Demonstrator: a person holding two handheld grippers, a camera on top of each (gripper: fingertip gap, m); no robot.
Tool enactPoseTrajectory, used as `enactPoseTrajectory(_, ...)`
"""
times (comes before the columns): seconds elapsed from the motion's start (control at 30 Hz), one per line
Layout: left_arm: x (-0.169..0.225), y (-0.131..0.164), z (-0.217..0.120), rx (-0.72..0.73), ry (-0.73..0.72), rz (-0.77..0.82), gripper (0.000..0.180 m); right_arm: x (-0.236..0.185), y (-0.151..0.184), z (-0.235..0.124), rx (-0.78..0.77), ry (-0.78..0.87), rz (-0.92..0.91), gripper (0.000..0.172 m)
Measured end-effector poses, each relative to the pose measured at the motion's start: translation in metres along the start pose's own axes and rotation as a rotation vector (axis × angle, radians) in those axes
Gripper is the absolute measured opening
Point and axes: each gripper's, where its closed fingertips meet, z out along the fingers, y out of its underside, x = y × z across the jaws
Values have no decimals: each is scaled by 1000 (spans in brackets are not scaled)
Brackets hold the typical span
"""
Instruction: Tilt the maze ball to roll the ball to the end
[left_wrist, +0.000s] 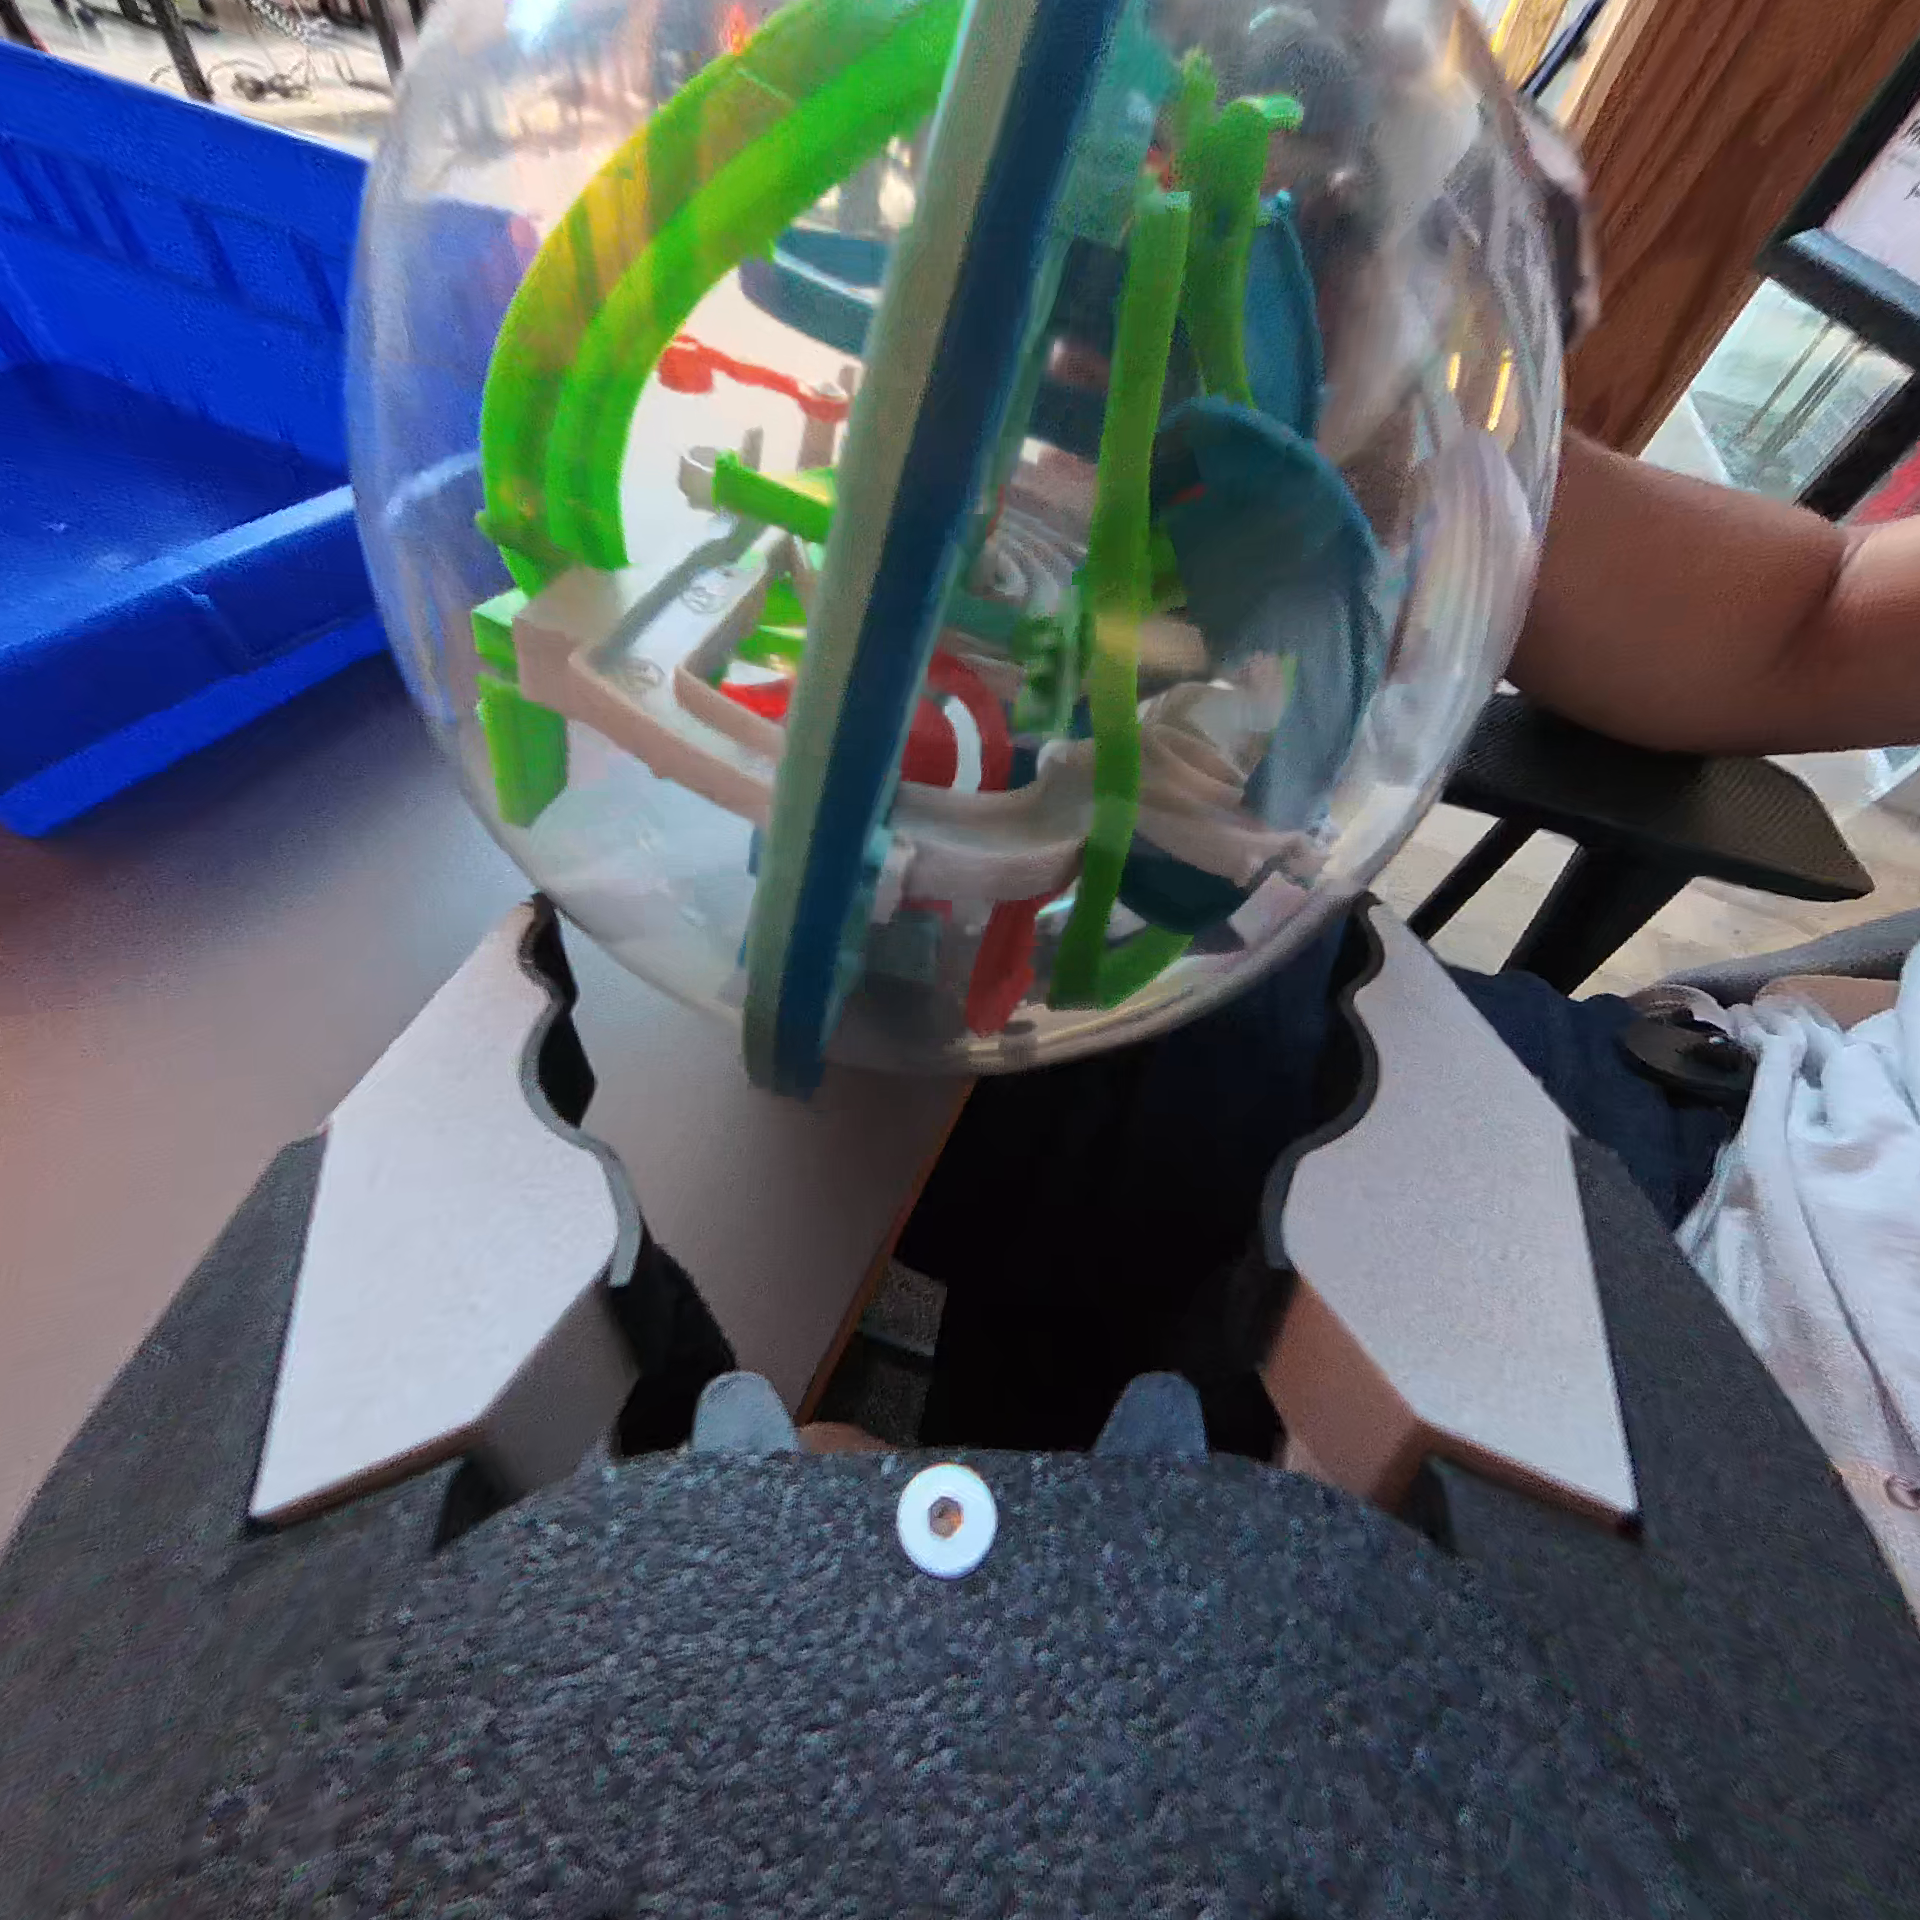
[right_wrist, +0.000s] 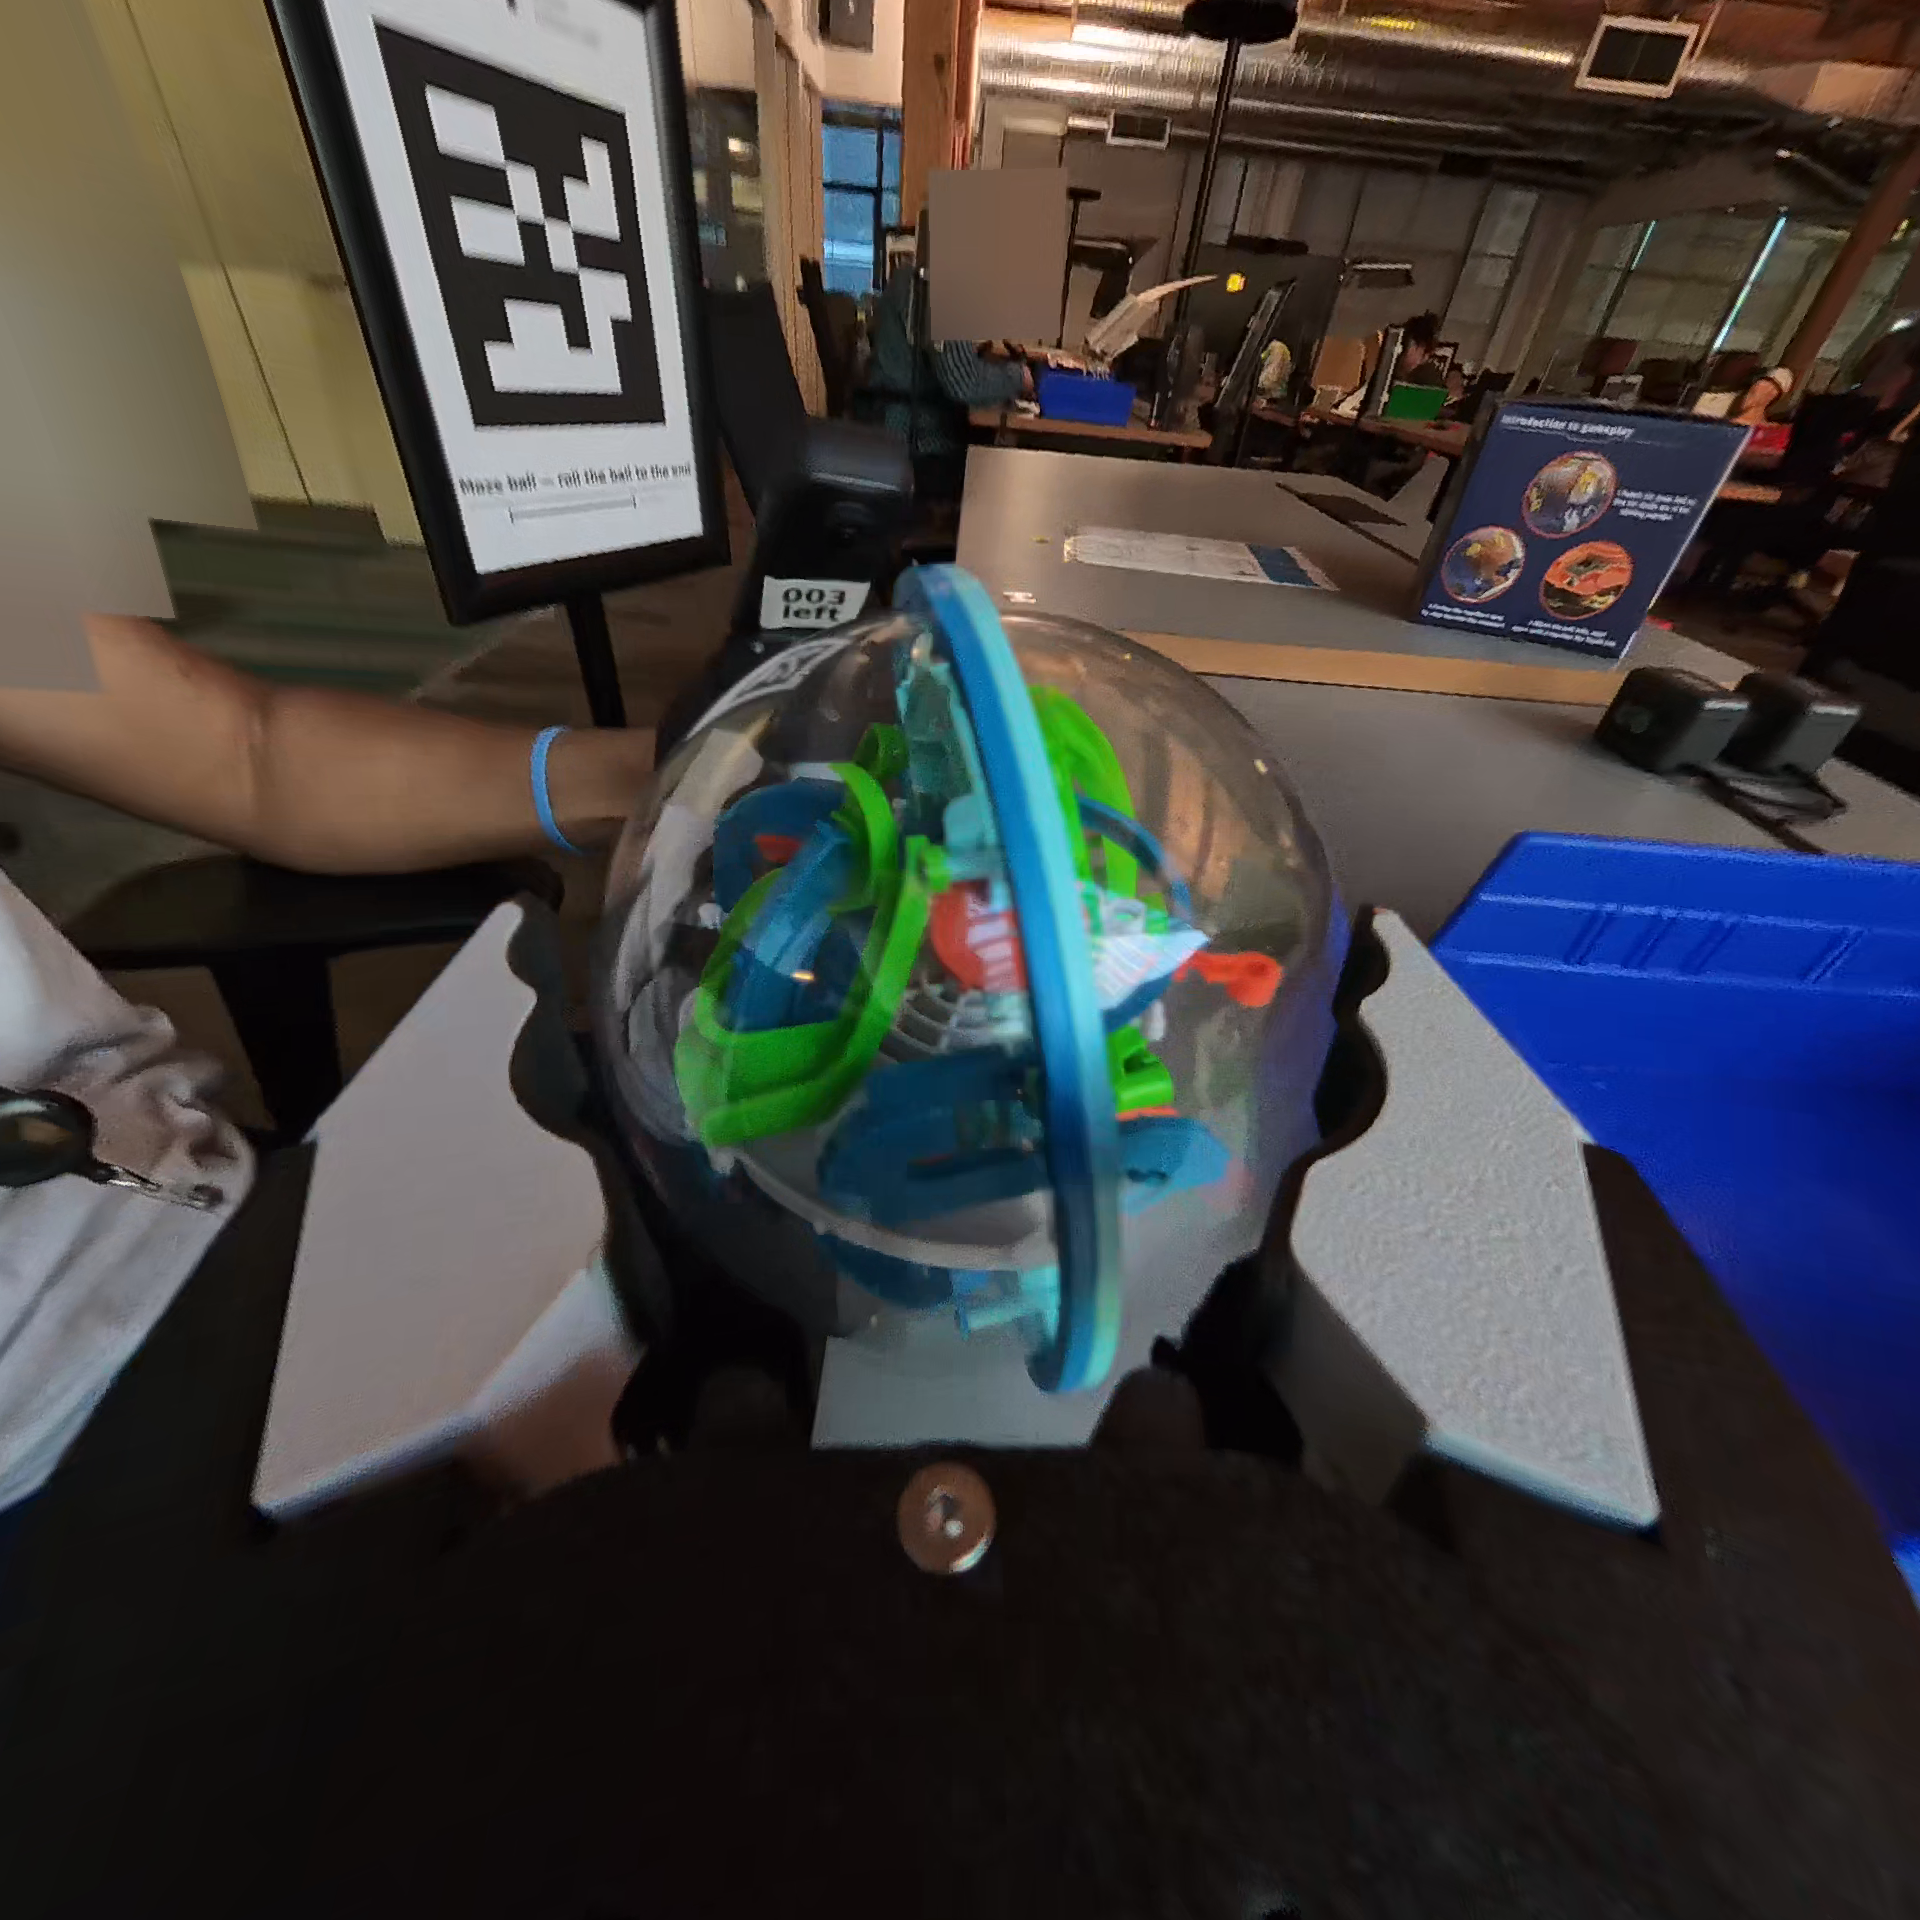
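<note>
Grainy black left gripper (left_wrist: 951, 914) and right gripper (right_wrist: 951, 925), pale flat fingers (right_wrist: 436, 1174) spread wide, clasped the clear spherical maze ball (right_wrist: 966, 987) from opposite sides above the smooth grey worktop (right_wrist: 1455, 769); green tracks, blue equatorial rim; blue plastic bin (left_wrist: 156, 520) beside; open office beyond.

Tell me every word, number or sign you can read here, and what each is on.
I won't copy out writing; here is what bears it.
Framed sign: black-and-white square pattern, one printed line.
White sticker on the black device behind the clear ball.
Dark blue box: pictures, small print.
Paper sheet on the table: too blurred.
</note>
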Motion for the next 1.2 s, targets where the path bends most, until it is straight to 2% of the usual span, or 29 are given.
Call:
enactPoseTrajectory(0.07,-2,-3,-3,34,14,-27,133,16,10,-16,17,-3,96,145)
enactPoseTrajectory(0.13,-4,-5,-5,52,26,-50,129,28,40,-23,-63,19,128,155)
enactPoseTrajectory(0.23,-6,-7,-5,73,37,-78,127,12,63,-8,-119,-37,110,157)
enactPoseTrajectory(0.3,-10,-6,-2,61,17,-85,131,17,67,7,-169,57,26,156)
enactPoseTrajectory(0.37,-9,-7,-3,75,29,-144,133,18,64,10,-190,58,37,157)
enactPoseTrajectory(0.43,-8,-14,-5,126,52,-238,132,19,58,10,-176,46,147,158)
enactPoseTrajectory(0.6,-6,-19,-7,137,99,-346,132,19,54,10,-226,48,263,156)
enactPoseTrajectory(0.77,4,-27,-5,179,216,-523,132,24,29,10,-163,79,394,155)
enactPoseTrajectory(0.8,9,-29,-4,185,233,-496,131,22,21,9,-137,86,370,155)
enactPoseTrajectory(0.87,23,-32,-4,193,217,-322,131,9,-2,6,-67,80,160,155)
enactPoseTrajectory(0.93,27,-40,-6,221,175,-223,130,-1,-14,1,-42,71,24,155)
enactPoseTrajectory(1.1,24,-52,-11,264,154,-221,129,3,-14,-2,-70,97,62,155)
enactPoseTrajectory(1.2,38,-59,-16,322,105,-35,129,-16,-33,-4,27,82,-138,156)
